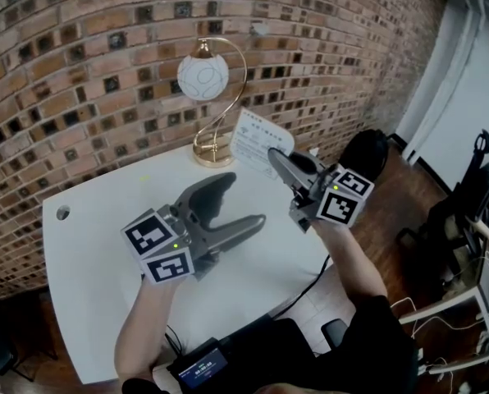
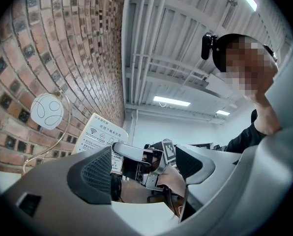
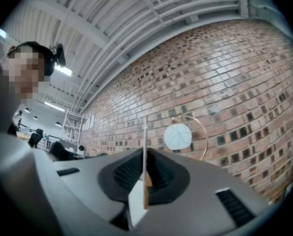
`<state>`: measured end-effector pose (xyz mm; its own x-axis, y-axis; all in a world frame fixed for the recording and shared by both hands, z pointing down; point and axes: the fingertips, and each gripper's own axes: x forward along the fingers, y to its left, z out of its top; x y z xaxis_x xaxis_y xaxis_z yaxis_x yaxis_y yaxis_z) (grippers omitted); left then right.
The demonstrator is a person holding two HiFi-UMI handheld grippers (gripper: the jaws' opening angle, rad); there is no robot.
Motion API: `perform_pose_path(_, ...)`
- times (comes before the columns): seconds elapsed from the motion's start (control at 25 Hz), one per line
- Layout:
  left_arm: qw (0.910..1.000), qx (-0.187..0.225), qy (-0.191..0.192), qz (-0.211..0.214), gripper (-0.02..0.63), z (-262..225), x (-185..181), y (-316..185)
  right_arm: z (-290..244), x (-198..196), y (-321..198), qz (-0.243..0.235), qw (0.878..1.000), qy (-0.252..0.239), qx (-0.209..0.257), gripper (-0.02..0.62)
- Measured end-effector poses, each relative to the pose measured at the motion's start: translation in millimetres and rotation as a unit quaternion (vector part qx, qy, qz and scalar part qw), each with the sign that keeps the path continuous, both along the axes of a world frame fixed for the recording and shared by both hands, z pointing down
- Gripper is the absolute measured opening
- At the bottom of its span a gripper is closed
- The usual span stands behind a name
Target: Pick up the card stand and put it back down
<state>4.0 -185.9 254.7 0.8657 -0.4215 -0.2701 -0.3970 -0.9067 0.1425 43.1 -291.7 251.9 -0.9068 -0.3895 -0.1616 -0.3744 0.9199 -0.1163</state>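
The white table stands with its far edge against a brick wall, and its right edge gives on open room with a wooden floor, where a chair stands well apart. Most of the table top is bare; we see only a small round hole near the left edge and a lamp with a round white shade at the far edge. A dark cable hangs at the near right edge. The right claw is clamped on the card stand, which stands upright between its jaws, above the far right part of the table and just beside the lamp. The left claw hangs over the middle of the table, its jaws wide apart with nothing between them, near the right claw but not touching it.
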Motion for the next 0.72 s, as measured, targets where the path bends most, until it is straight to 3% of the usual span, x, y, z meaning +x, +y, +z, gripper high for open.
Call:
perform_pose_path(0.28,0.9996,-0.004,0.002,-0.028,0.397,-5,-23,4,-19,-13,8,-0.013,1.000,-0.003,0.019,0.029)
perform_pose_path(0.72,0.9981,0.001,-0.007,-0.061,0.397,-8,-60,14,-23,-48,12,-0.055,0.998,-0.020,0.012,0.029)
